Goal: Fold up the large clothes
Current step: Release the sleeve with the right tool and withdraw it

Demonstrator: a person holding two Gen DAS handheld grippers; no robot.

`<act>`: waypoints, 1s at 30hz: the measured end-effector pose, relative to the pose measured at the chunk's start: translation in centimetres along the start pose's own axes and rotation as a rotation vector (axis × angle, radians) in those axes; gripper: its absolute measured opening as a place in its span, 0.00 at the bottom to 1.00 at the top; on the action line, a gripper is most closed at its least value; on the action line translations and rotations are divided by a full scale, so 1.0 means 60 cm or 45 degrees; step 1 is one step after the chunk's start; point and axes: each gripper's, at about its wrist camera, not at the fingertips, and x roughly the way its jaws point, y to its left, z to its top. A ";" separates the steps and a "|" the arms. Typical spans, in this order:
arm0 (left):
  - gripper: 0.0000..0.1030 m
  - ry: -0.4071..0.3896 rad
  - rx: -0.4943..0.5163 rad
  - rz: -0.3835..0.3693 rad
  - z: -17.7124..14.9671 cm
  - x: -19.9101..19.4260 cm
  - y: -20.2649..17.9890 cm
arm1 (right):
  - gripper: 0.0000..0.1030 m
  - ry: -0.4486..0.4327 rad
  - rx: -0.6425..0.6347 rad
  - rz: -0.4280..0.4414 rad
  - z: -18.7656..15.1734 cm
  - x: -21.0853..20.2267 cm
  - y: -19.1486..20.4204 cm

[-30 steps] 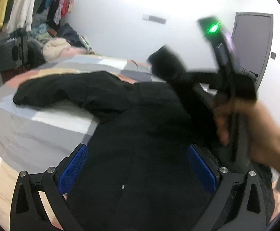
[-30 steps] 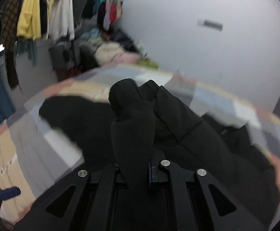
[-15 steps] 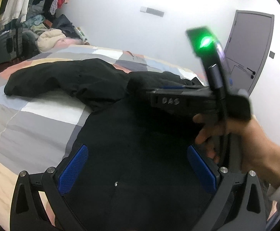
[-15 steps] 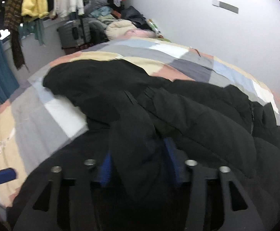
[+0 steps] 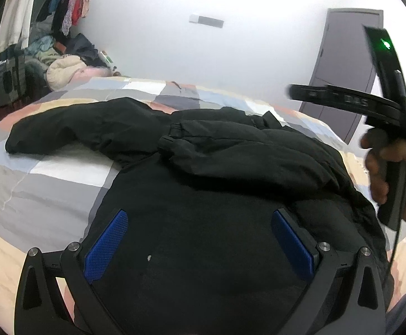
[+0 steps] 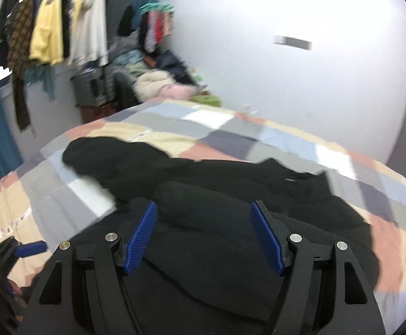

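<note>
We note the change first: a second ago the right gripper was clamped on a black sleeve and lifted it; half a second ago its pads were parting around the cloth; now its jaws stand wide apart with nothing between them, and the sleeve lies folded across the chest of the black jacket. The left gripper is as before, released, blue pads spread, hovering over the jacket's lower body.

Left to right in the left wrist view: the other sleeve stretches flat toward the left edge of the bed, its cuff pointing left. The jacket body lies in the middle of the checked cover, long axis running from the near edge toward the far edge, collar end away from us. The folded sleeve crosses it, cuff pointing left, shoulder at right. At far right, the person's right hand holds the right gripper's handle above the bed's right edge, apart from the cloth. A grey door stands behind it.
</note>
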 end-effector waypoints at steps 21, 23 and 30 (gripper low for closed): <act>1.00 0.047 0.141 0.021 -0.029 -0.013 -0.074 | 0.66 0.031 0.262 -0.303 -0.161 -0.103 -0.207; 1.00 0.045 0.129 -0.002 -0.027 -0.009 -0.075 | 0.66 0.081 0.342 -0.301 -0.188 -0.097 -0.236; 1.00 0.020 0.088 -0.033 -0.020 -0.001 -0.076 | 0.66 0.206 0.432 -0.258 -0.232 -0.071 -0.279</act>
